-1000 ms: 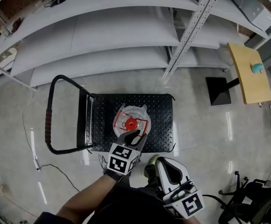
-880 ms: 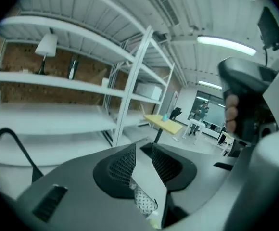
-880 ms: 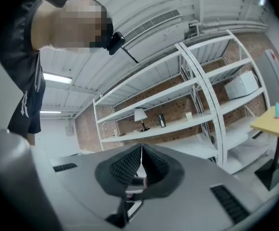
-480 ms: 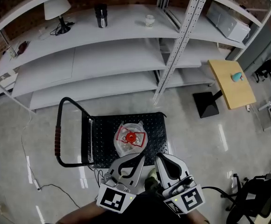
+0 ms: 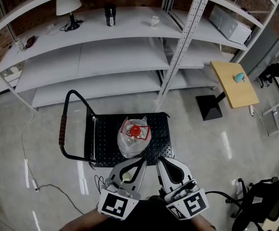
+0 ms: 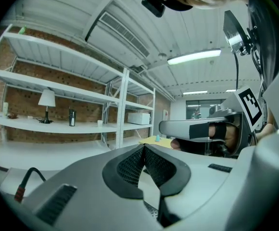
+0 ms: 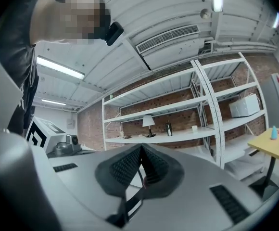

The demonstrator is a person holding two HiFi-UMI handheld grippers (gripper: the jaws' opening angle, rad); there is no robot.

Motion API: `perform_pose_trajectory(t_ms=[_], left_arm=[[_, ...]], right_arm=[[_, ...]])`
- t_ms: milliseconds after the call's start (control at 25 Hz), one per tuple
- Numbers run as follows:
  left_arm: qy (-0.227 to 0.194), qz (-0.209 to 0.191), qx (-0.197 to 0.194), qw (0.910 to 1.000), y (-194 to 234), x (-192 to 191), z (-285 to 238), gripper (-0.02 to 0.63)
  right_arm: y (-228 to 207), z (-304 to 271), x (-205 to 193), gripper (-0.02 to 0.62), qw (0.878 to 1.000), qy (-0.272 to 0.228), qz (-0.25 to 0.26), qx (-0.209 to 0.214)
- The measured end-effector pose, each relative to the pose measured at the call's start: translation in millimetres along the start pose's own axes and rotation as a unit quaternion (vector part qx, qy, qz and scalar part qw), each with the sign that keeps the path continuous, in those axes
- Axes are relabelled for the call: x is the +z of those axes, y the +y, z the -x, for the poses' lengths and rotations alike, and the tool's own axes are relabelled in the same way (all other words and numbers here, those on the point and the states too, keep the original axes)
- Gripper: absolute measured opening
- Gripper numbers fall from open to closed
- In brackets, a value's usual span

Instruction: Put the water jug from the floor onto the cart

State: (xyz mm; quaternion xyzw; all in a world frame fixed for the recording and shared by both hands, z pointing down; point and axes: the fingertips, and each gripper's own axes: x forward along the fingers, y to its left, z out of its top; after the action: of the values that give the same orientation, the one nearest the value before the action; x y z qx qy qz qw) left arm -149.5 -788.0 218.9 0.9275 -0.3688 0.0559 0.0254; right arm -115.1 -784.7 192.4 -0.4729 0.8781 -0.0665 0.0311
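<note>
The water jug, clear with a red cap and wrapped in a plastic bag, stands upright on the black deck of the cart. The cart's looped handle is at the left. My left gripper and right gripper are side by side at the bottom of the head view, just short of the cart's near edge and apart from the jug. In the left gripper view the left gripper is shut with nothing in it. The right gripper is likewise shut and empty, pointing at the shelves.
White shelving runs behind the cart, with a lamp, a dark bottle and a white box on it. A white upright post stands at the cart's far right. A yellow side table, a black chair and a floor cable lie around.
The left gripper has left the jug's cap and drawn back and up beside the right gripper. The jug stays on the cart. The head view has lifted and shows more shelving.
</note>
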Motion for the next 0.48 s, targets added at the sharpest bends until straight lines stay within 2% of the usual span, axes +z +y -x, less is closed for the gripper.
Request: perform_pose_trajectory(t_ms=[120, 240, 480], left_arm=[[-0.011, 0.000, 0.024, 0.9997, -32.5, 3.9, 31.0, 0.003], [-0.016, 0.016, 0.049, 0.9985, -86.4, -4.9, 64.6, 0.003], [0.022, 0.052, 0.078, 0.9954, -217.4, -39.3, 130.0, 0.003]], right_arm=[[25.3, 39.8, -1.3, 0.002, 1.000, -0.003, 0.009, 0.020], [45.1, 101.1, -13.9, 0.002, 0.999, 0.003, 0.016, 0.034], [68.0, 242.5, -41.4, 0.002, 0.999, 0.026, 0.007, 0.040]])
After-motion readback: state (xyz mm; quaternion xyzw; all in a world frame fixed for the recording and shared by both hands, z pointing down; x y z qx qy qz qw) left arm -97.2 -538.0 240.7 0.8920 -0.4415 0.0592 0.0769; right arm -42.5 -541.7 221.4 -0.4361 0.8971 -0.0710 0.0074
